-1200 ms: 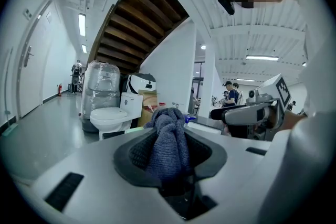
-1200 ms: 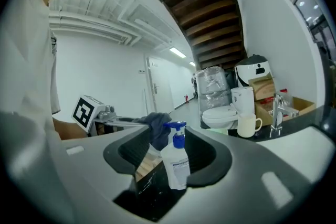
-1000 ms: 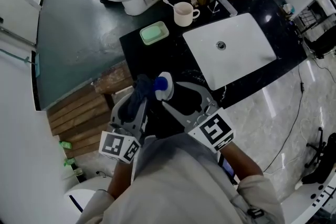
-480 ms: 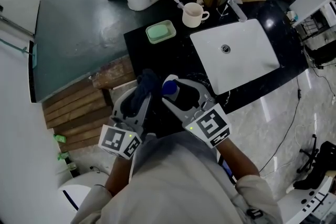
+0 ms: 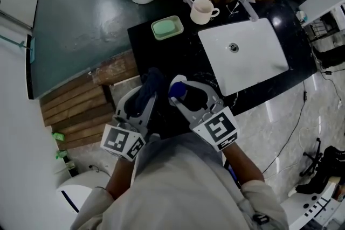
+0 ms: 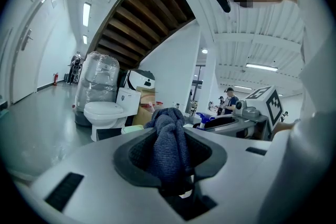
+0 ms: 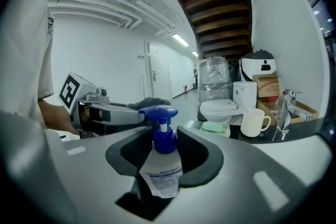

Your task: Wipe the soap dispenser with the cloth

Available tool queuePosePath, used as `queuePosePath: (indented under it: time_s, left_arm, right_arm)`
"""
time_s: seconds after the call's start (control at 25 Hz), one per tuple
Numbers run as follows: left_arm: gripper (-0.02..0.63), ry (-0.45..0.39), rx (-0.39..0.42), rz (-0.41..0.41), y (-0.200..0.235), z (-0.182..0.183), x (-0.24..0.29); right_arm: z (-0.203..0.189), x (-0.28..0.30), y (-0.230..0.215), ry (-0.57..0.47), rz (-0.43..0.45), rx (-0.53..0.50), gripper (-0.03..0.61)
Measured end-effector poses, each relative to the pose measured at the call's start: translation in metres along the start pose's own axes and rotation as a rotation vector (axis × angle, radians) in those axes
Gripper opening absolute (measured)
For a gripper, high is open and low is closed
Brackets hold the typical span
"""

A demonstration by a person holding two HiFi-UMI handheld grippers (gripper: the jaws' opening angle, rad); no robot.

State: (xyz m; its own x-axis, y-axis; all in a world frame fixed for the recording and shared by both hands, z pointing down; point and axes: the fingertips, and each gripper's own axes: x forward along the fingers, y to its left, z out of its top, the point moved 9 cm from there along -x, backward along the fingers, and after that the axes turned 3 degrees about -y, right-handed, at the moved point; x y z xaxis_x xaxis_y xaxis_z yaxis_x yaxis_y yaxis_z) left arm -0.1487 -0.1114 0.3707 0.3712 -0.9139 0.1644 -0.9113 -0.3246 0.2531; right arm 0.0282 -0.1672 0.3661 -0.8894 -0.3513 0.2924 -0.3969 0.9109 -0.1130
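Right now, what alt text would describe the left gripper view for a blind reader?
A dark blue cloth is pinched between the jaws of the left hand-held gripper. Behind it stands a white toilet, with a brown staircase above.

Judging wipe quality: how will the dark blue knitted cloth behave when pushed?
Probably floppy: the dark blue knitted cloth bunches into soft folds, so it should crumple. Its rough knit likely grips, not slides.
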Motion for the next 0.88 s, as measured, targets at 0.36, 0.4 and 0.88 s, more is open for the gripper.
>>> queuePosePath:
  time_s: [0.36,0.4,0.88]
  left_arm:
    - [0.114,-0.001,-0.016,-0.007,0.0011,-0.0054,0.0017]
    - [0.114,-0.002,-0.016,-0.008,0.001,-0.0051,0.0013]
    - [0.114,-0.003,-0.032,-0.015,0.005,-0.0088,-0.004]
  right_arm:
    - [-0.0017,0.004,0.0038,-0.007,0.015,-0.054,0.135]
    - [-0.0016,0.0048,0.0047,-0.007,0.015,-0.057,0.135]
    - [-0.0023,0.0053,0.0023,-0.027,-0.015,-0.032,0.132]
